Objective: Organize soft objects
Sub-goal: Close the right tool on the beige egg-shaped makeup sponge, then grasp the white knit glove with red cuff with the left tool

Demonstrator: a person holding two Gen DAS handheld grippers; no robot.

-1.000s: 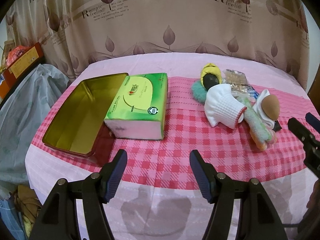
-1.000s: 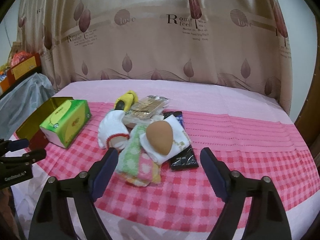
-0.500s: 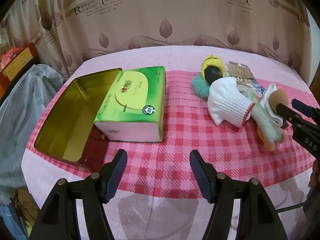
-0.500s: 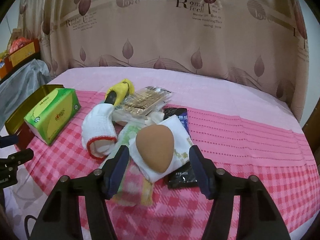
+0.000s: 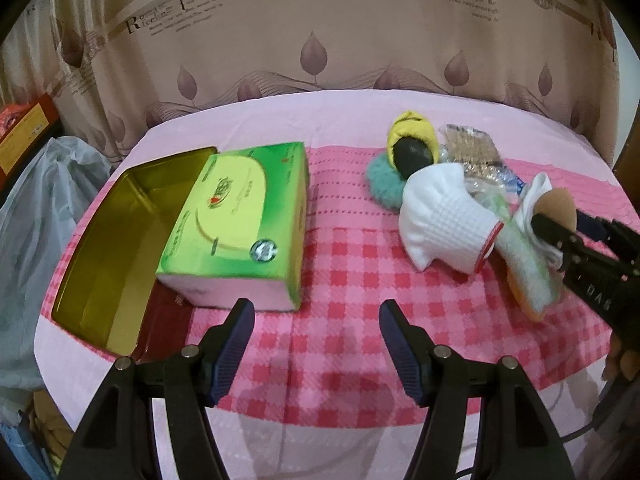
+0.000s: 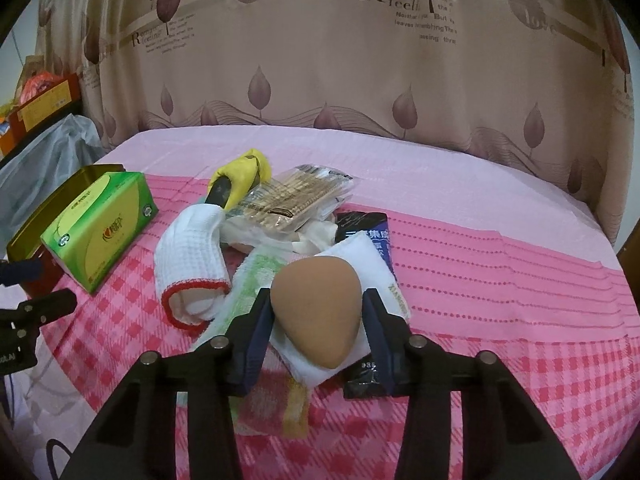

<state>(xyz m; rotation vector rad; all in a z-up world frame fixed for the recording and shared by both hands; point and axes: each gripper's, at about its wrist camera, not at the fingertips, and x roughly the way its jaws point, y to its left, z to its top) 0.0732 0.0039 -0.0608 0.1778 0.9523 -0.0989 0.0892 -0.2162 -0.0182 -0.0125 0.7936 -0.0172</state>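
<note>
A brown egg-shaped sponge [image 6: 316, 312] lies on a folded white cloth [image 6: 372, 256] in the pile of soft things. My right gripper [image 6: 318, 296] is closing on it, both pads against its sides; the left wrist view shows the same grip [image 5: 560, 228] at the right edge. A white sock with a red cuff [image 6: 192, 252] and a green towel [image 6: 256, 276] lie just left of the sponge. A yellow and black soft item [image 5: 412, 140] and a teal fluffy piece [image 5: 380, 180] sit behind. My left gripper [image 5: 315, 305] hangs open over the checked cloth, nothing between its fingers.
A green tissue box [image 5: 240, 216] leans in an open gold tin [image 5: 112, 232] at the left. A clear packet of sticks [image 6: 296, 200] and a black packet [image 6: 360, 220] lie in the pile. A curtain hangs behind the table; a grey bag sits off its left edge.
My right gripper has moved forward and down over the pile and narrowed its jaws onto the brown sponge. The left gripper has drifted towards the tissue box, still open.
</note>
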